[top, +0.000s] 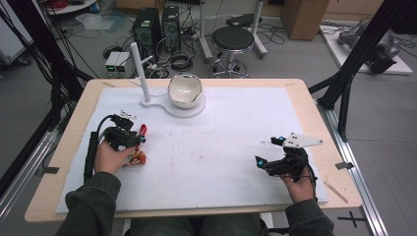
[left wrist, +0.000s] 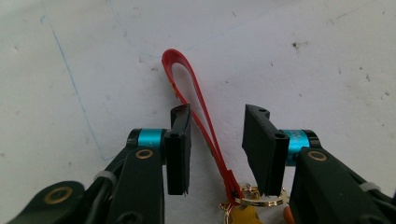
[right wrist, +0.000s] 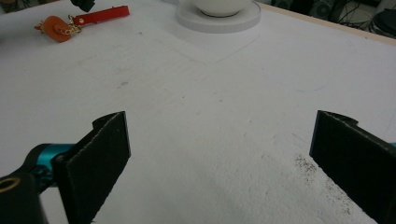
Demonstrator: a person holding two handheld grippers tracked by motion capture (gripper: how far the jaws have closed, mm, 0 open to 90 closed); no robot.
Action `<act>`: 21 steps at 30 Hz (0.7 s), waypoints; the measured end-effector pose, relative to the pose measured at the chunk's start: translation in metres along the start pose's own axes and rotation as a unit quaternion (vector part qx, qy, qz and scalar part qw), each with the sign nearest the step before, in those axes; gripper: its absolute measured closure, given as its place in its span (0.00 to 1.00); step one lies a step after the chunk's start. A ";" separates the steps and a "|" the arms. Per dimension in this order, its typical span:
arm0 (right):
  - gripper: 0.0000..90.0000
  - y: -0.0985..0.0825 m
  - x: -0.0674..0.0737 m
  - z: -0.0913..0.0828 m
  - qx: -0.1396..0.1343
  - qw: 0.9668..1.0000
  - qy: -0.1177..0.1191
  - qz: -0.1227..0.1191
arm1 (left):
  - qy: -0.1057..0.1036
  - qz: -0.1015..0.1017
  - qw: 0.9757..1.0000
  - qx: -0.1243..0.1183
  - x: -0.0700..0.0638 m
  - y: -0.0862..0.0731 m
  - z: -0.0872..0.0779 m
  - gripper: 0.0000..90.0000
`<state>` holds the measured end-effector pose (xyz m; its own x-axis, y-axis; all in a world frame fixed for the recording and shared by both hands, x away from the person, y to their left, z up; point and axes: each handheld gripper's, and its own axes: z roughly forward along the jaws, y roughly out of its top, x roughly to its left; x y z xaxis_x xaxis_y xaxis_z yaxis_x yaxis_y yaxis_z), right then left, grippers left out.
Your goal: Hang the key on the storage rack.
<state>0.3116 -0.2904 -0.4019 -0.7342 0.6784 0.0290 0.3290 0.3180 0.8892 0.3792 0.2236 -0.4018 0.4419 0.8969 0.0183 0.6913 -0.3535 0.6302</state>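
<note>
glossy red strap loop [left wrist: 187,88], gold ring [left wrist: 261,199]

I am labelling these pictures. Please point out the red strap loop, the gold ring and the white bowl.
red strap loop [left wrist: 187,88], left gripper view, on its right band.
gold ring [left wrist: 261,200], left gripper view, on its lower rim.
white bowl [top: 185,90], high view, on its inner wall.

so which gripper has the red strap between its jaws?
The left gripper: the red strap runs between its jaws, with a gap still at the right jaw. The right gripper is open over bare white table cover.
</note>
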 end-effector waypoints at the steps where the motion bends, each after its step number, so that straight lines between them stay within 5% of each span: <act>1: 0.04 0.000 0.000 0.000 -0.001 1.000 0.000 0.000 | 0.001 -0.001 1.000 0.003 0.000 0.000 0.001 0.70; 21: 0.04 0.000 0.001 -0.001 -0.004 1.000 0.001 0.000 | 0.010 0.002 0.999 0.044 -0.002 -0.001 0.014 0.84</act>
<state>0.3103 -0.2909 -0.4013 -0.7352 0.6772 0.0290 0.3239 0.3135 0.8926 0.3854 0.2187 -0.4137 0.4335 0.9004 0.0366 0.7376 -0.3778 0.5597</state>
